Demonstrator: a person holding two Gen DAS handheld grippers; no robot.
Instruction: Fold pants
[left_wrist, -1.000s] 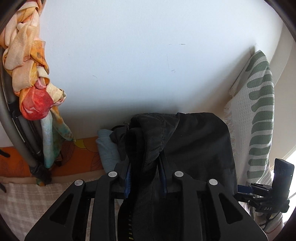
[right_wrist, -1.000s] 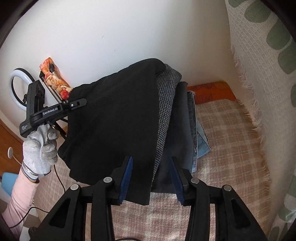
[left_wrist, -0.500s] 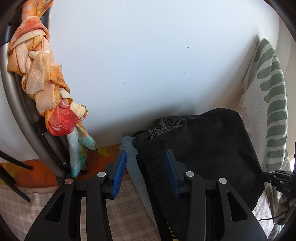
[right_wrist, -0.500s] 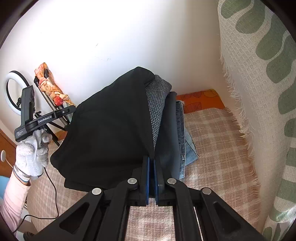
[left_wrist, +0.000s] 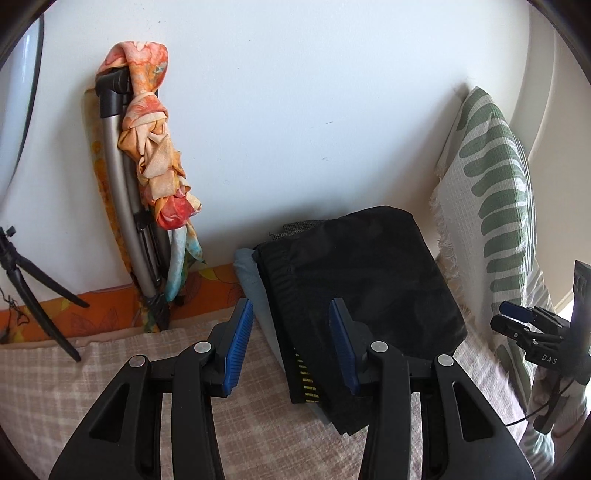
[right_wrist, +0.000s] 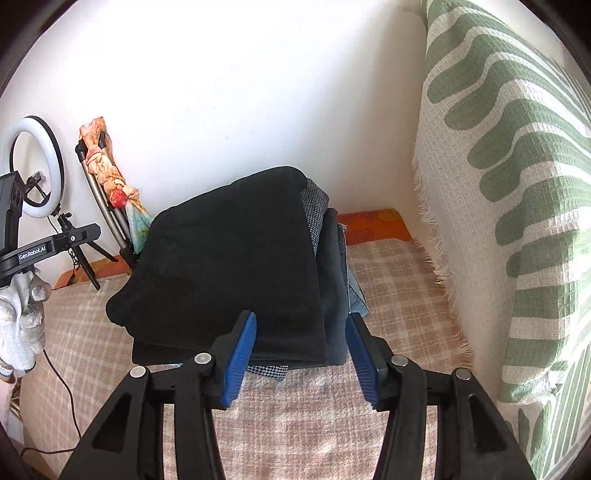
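Folded black pants (left_wrist: 364, 280) (right_wrist: 229, 266) lie on top of a stack of folded clothes against the white wall. Under them are a grey houndstooth piece (right_wrist: 314, 206), dark trousers (right_wrist: 334, 295) and blue jeans (right_wrist: 356, 295). My left gripper (left_wrist: 291, 343) is open and empty just in front of the stack's left edge. My right gripper (right_wrist: 301, 354) is open and empty at the stack's near edge. The right gripper also shows in the left wrist view (left_wrist: 517, 321), and the left one in the right wrist view (right_wrist: 48, 247).
The stack rests on a beige plaid cover (right_wrist: 295, 424) (left_wrist: 92, 376). A green-patterned white blanket (right_wrist: 498, 184) (left_wrist: 487, 206) hangs at the right. A folded stand wrapped in an orange scarf (left_wrist: 151, 158), a small tripod (left_wrist: 33, 291) and a ring light (right_wrist: 35, 158) stand at the left.
Both grippers let go of the black pants, opened and drew back from the stack. The pants now lie flat on top of the pile.
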